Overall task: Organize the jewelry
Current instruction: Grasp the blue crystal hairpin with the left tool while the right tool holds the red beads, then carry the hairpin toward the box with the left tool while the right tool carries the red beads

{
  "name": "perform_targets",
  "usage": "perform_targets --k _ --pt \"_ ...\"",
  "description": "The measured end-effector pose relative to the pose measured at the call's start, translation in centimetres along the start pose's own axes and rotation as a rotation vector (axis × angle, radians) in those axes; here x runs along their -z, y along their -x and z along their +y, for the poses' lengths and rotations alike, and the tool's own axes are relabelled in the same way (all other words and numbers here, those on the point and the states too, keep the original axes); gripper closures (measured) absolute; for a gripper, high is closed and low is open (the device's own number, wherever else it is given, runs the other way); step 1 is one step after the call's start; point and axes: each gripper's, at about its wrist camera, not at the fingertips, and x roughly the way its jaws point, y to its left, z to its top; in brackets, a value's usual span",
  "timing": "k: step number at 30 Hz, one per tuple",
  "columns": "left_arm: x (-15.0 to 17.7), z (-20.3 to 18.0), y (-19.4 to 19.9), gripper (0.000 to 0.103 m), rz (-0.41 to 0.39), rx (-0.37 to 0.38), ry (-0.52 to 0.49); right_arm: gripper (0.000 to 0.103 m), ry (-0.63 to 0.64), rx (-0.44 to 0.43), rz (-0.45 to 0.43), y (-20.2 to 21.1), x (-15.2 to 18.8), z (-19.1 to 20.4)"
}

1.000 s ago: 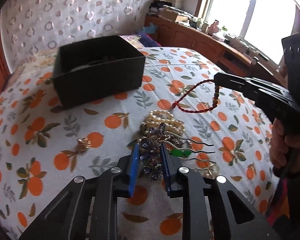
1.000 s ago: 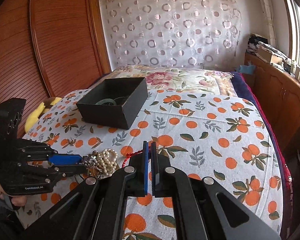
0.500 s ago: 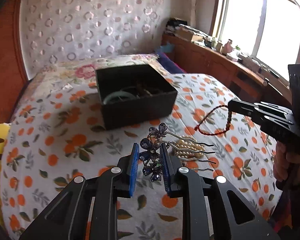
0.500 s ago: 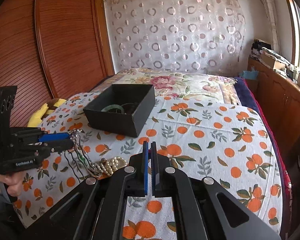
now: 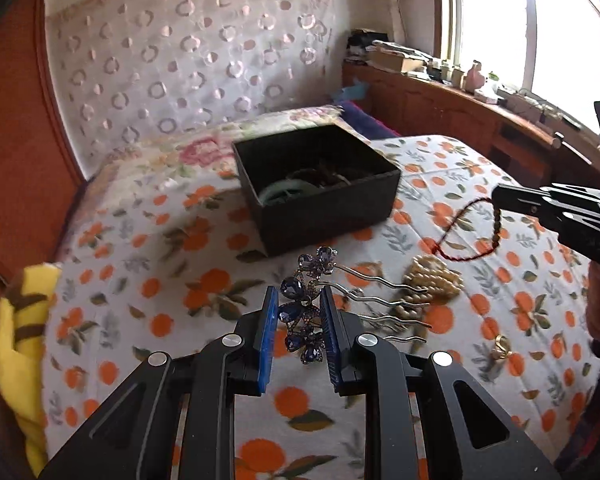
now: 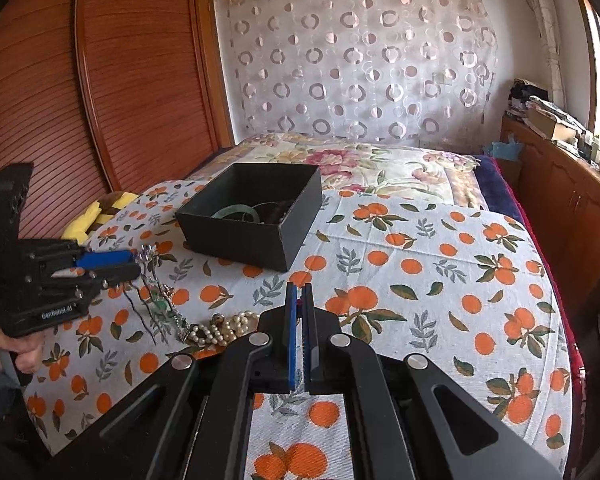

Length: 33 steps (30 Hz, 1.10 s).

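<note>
The left gripper [image 5: 299, 322], its blue-padded jaws closed on a purple jewelled flower hair comb with wavy silver prongs [image 5: 306, 312], holds the comb clear of the orange-print bedspread [image 5: 172, 280]; the prongs extend to the gripper's right. Ahead of this gripper, an open black rectangular box [image 5: 324, 208] rests on the bed and contains a pale green bangle [image 5: 288, 192] together with other dark pieces too small to identify. To the right, the right gripper [image 5: 500, 196] pinches a dark red beaded cord bracelet [image 5: 466, 234], whose loop hangs from its tip above the bedspread; in the right wrist view its jaws stand almost together around the cord. Between the two grippers, a coiled cream pearl strand [image 5: 432, 280] lies on the bedspread, and a small gold ring [image 5: 500, 346] lies nearer, to the right. A yellow cushion with brown stripes [image 5: 16, 332] lies at the bed's edge to the left gripper's left.
</note>
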Motion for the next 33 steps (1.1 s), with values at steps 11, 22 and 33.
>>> perform_targets --k 11,22,33 --pt "-3.1 0.4 2.5 0.083 -0.086 -0.159 -0.112 0.1 0.002 -0.004 -0.006 0.0 -0.1 0.2" --pt "-4.8 0.8 4.2 0.083 -0.121 -0.22 -0.163 0.1 0.005 -0.012 -0.009 -0.1 -0.2 0.4" --pt "-5.4 2.3 2.8 0.083 -0.1 -0.112 -0.047 0.1 0.034 -0.029 -0.069 0.8 -3.3 1.1"
